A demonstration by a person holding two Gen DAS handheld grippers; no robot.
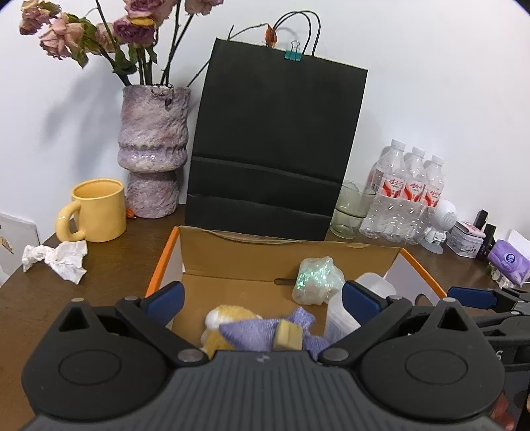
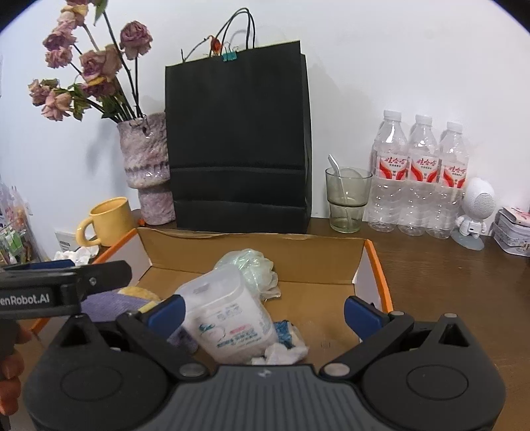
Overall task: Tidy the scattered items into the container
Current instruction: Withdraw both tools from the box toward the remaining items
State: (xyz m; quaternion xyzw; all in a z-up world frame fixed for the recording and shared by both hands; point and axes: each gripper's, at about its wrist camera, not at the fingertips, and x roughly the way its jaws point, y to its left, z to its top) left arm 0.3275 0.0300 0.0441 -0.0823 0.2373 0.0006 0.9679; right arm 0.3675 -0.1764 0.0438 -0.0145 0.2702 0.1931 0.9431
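The body of the left gripper hides the lower part of the plush toy and the near wall of the cardboard box. In the right wrist view the plastic jar covers part of the blue and white wrapper. The print on the jar label is too small to read. The top edge cuts off the dried flowers.

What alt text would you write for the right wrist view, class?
An open gripper hangs over an orange-edged cardboard box holding a clear plastic tub of cotton pads and crumpled white tissue. Behind stand a black paper bag, three water bottles and a yellow mug.
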